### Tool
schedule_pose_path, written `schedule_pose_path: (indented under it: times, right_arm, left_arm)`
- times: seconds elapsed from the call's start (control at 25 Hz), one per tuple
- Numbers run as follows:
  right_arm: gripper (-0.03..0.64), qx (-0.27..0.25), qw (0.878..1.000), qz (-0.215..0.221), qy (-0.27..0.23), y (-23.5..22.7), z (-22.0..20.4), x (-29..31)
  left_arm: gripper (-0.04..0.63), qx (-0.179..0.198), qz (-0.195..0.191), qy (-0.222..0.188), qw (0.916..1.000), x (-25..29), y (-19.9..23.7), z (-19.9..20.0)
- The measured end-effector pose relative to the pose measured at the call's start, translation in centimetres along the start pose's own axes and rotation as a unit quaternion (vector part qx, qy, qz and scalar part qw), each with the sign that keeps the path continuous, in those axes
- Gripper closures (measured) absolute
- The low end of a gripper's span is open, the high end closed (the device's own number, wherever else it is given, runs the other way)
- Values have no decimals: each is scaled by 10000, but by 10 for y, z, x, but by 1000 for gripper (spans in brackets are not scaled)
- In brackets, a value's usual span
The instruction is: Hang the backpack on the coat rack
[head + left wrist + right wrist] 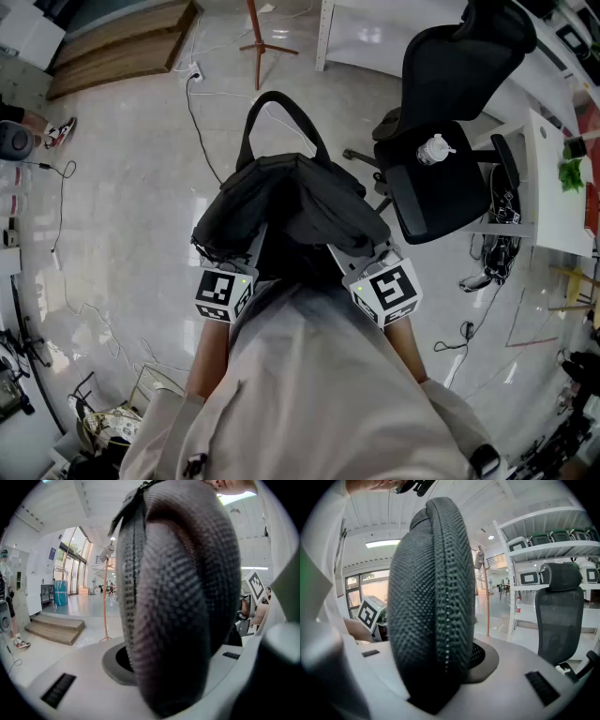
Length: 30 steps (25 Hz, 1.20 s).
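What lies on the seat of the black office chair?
A clear plastic bottle with a white cap lies on the seat. Whatever is directly beneath the seat is covered by it.

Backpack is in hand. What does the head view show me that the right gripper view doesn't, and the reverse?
Head view only: the whole backpack with its top loop, a bottle on the seat of the office chair, and the feet of the coat rack. Right gripper view only: the right gripper shut on a padded strap of the backpack, the rack's upright pole, and white shelving. Both: the backpack, the office chair, the coat rack and the left gripper.
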State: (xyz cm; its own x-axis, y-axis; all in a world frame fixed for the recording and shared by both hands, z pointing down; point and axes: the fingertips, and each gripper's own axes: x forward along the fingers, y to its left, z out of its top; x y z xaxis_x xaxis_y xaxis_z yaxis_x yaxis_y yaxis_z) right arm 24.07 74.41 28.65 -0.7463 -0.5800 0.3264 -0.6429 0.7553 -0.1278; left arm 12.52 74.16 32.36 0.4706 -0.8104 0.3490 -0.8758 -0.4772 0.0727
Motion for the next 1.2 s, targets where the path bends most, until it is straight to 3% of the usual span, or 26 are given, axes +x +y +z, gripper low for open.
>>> schedule_pose_path:
  times: [0.32, 0.56, 0.84, 1.2]
  right_arm:
    - [492, 119, 9996, 196, -150, -2, -1, -5]
    - [477, 145, 9992, 371, -86, 3, 0, 4]
    - [472, 70, 9994, 292, 160, 0, 1, 31]
    - [472, 105, 9991, 213, 337, -17, 21, 87]
  left_arm:
    - [468, 159, 109, -68, 9998, -4, -3, 7]
    - [468, 79, 123, -69, 9999, -10, 4, 4]
    - [460, -229, 36, -26, 9997, 2, 30, -5]
    - [460, -351, -82, 98, 9993, 31, 83, 5]
